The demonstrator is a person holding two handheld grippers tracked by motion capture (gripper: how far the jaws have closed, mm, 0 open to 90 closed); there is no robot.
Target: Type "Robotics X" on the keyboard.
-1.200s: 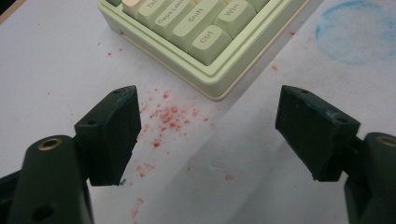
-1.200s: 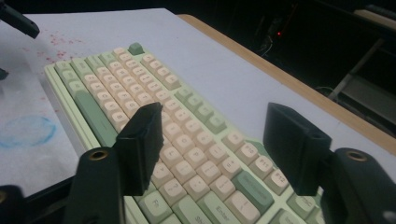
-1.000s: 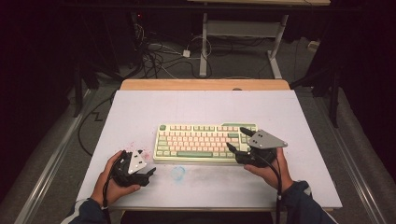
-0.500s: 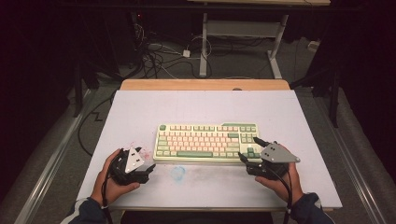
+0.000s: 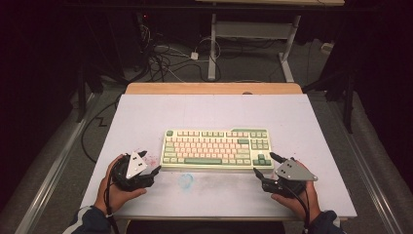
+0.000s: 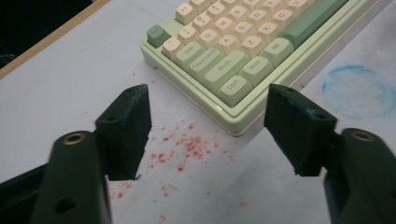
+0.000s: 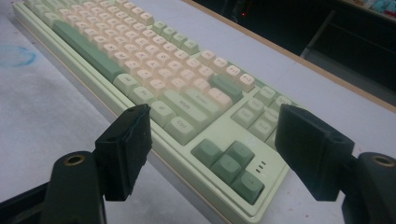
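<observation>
Currently, status by item, with the keyboard as the landmark:

Keyboard (image 5: 216,149): lies flat near the middle of the desk (image 5: 214,109), long edge facing the person; nothing touches it.

Right gripper (image 5: 269,165): a second ago it stood over the keyboard's right end; it now sits off the near right corner, low by the desk's front edge. Fingers (image 7: 126,144) stand well apart and hold nothing.

Left gripper (image 5: 152,163): off the keyboard's near left corner, barely shifted over the last second. Fingers (image 6: 128,126) stand apart, empty.

Meaning of the change: judged as a withdrawal; both grippers now flank the keyboard's near corners with fingers apart, which suits either a two-sided grasp of the case or the end of a placement. Which one cannot be told.

High view adds: both hands, the whole keyboard outline, and the symmetry of the two grippers about it.

Left gripper view adds: red specks (image 6: 187,149) scattered on the desk just before the keyboard's left corner, a blue ring stain (image 6: 357,91) further along its front edge, and readable legends on the left-hand keys.

Right gripper view adds: the arrow-key cluster (image 7: 229,165) at the keyboard's near right corner, sitting between the two fingers in line of sight, not touched.
</observation>
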